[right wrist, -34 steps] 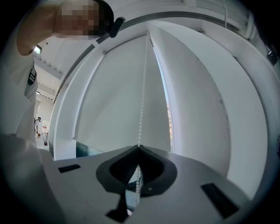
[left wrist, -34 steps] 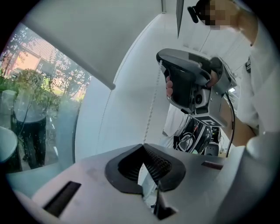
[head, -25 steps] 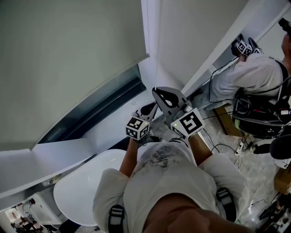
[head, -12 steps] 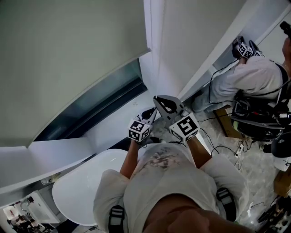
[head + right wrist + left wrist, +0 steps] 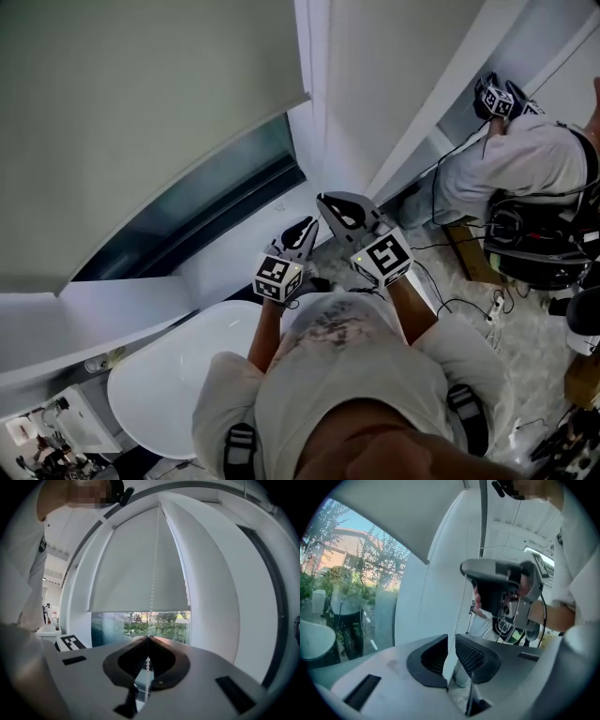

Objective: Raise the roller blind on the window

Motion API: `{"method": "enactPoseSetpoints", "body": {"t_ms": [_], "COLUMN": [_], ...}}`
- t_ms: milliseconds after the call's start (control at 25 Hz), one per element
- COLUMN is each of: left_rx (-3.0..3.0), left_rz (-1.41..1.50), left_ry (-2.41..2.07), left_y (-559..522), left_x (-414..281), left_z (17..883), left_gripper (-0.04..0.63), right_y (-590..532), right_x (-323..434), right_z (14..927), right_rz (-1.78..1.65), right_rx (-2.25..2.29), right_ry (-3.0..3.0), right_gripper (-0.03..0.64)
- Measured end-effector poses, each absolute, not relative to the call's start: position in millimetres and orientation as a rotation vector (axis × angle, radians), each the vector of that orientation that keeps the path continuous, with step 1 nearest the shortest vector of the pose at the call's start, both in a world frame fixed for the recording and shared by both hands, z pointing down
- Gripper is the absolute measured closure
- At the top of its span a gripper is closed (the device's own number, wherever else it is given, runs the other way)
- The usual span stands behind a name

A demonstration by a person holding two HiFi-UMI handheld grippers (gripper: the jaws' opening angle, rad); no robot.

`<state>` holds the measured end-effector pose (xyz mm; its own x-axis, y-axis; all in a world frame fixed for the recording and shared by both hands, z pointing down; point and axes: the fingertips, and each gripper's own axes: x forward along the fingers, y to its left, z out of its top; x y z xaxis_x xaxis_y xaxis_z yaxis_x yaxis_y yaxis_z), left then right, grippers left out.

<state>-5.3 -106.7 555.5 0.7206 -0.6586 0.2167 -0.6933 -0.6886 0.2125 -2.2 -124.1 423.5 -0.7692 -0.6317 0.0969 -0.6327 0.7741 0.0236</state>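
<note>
Roller blind (image 5: pixel 140 569) partly raised, covering the upper window, far left. Bead chain (image 5: pixel 153 564) pinched in closed right gripper (image 5: pixel 148 639). Left gripper (image 5: pixel 451 641) agape, chain running into the gap. Hand-over-hand pull under way. Next, likely: clamp left, release right.

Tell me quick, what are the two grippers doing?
Left gripper: open, gripping nothing.
Right gripper: closed on the chain.

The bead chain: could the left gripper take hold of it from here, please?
Probably yes. The left gripper has its jaws apart, and the bead chain hangs just beyond their gap with nothing between; the right gripper pinches it.
</note>
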Motion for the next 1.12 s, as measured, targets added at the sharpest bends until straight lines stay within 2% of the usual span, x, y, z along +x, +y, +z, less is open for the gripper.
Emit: {"method": "enactPoseSetpoints", "body": {"t_ms": [120, 560, 1120], "left_rx": [2.676, 2.877, 2.994], "left_rz": [0.105, -0.048, -0.177], "left_ry": [-1.088, -1.137, -1.175], "left_y": [-111, -123, -147], "left_x": [-12, -18, 9], "left_z": [522, 356, 267], "left_gripper": [0.529, 0.52, 0.52], "right_y": [-130, -134, -126], "right_x": [1, -3, -6], "right_z": [434, 443, 441], "right_rz": [0.021, 0.026, 0.023], "right_rx": [1.011, 0.992, 1.0], "right_ry": [-2.868, -2.878, -2.891], "right_gripper": [0.555, 0.555, 0.555]}}
